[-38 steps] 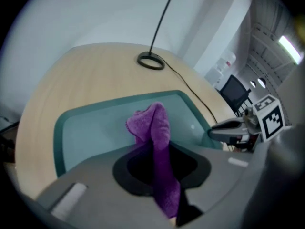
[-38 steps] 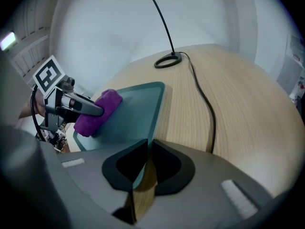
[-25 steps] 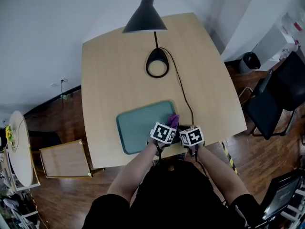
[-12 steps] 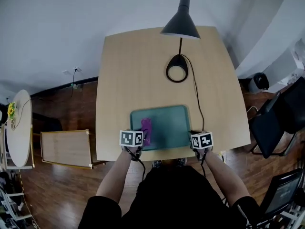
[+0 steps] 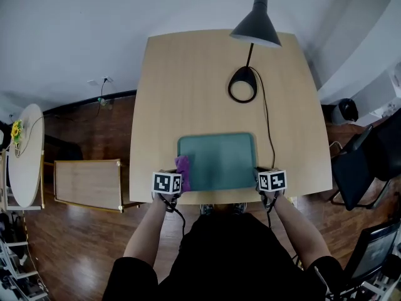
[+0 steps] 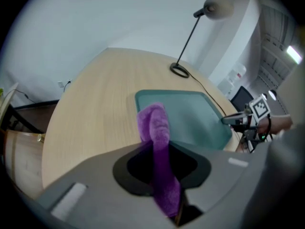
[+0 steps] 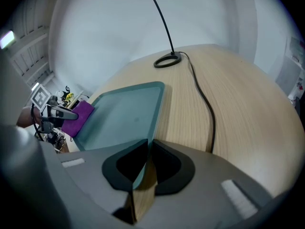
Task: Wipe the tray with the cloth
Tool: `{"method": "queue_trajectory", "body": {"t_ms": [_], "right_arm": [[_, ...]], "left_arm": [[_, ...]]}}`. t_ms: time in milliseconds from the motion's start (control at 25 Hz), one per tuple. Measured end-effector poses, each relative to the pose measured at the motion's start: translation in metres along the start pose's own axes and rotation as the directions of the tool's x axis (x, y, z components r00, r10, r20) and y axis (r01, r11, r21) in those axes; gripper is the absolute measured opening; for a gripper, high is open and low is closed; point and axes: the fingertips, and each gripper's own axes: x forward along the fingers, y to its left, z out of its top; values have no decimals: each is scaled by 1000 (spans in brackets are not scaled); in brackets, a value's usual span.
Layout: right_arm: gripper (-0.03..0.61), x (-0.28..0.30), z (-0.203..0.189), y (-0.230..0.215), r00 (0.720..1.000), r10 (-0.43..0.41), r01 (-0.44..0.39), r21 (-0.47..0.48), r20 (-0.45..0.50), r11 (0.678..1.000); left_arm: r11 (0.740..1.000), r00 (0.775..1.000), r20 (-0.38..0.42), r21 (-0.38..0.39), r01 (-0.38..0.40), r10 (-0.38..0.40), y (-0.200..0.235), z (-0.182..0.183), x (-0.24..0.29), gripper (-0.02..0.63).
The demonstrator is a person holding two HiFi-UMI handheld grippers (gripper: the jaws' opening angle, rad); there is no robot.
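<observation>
— Fingers (image 6: pixel 90 180) on the left gripper (image 6: pixel 155 149), how do they stand?

— Pressed together on the cloth (image 6: pixel 155 128). It's purple, pinched in a bunch between them, and one end sticks up past the tips and flops over.

— Where's the cloth against the tray (image 5: pixel 219 162)?

— At the tray's near left corner, as the person stands. The free end lies over the left rim there. The rest of the green tray is bare.

— And the right gripper (image 7: pixel 145 149)?

— Its fingers (image 7: pixel 205 175) are closed too, nipping the tray's rim at the near right corner. A thin strip of green shows between them.

— So one gripper at each near corner?

— Yes, well apart, with the tray between them and both angled down at it.

— What's the tray on?

— It lies flat on a pale wooden table (image 5: pixel 188 86), close to the near edge and about square to it.

— Anything beyond it?

— A black cord (image 5: pixel 267 130) runs along the table just beside the tray's right side, up to a black lamp (image 5: pixel 255 27). Its ring-shaped base (image 5: pixel 245 72) sits further back, clear of the tray, with the shade leaning out on a thin stem.

— Past the table?

— White wall (image 5: pixel 75 30) behind, dark wooden floor (image 5: pixel 81 137) round about, and a dark chair (image 5: pixel 366 162) off to the right.
</observation>
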Motion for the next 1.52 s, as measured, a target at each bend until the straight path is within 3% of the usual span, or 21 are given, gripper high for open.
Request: {"method": "queue_trajectory", "body": {"t_ms": [160, 360, 480, 640, 720, 800, 1000, 1160, 1400, 1520], "right_arm": [[35, 1, 0, 3, 1000, -11, 11, 5, 11, 1000], [34, 1, 3, 6, 1000, -7, 7, 12, 24, 1000], [34, -1, 2, 6, 999, 2, -3, 33, 35, 999], [29, -2, 5, 10, 998, 30, -34, 64, 63, 997], [28, -4, 6, 11, 997, 38, -43, 77, 71, 996], [25, -4, 3, 8, 996, 48, -55, 105, 71, 993], [26, -1, -5, 6, 998, 47, -51, 87, 45, 995], [29, 0, -6, 1, 998, 49, -51, 58, 26, 997], [31, 0, -3, -1, 999, 47, -47, 50, 7, 998], [31, 1, -2, -2, 999, 45, -45, 45, 5, 998]], "left_arm": [[994, 995, -69, 84, 75, -69, -51, -1, 23, 100], [975, 975, -129, 108, 196, -181, -127, 8, 60, 100], [939, 948, -179, 181, 293, -262, -183, 15, 78, 100], [868, 904, -248, 279, 412, -349, -246, 13, 96, 100], [853, 895, -259, 293, 431, -363, -263, 10, 103, 100], [856, 894, -255, 282, 434, -369, -269, 10, 108, 100], [865, 888, -208, 222, 451, -410, -249, 14, 91, 100], [906, 912, -105, 116, 407, -396, -193, 19, 61, 100], [972, 975, 9, -71, 224, -224, -58, -3, 8, 98], [990, 994, 7, -94, 105, -105, -9, -18, -15, 98]]}}
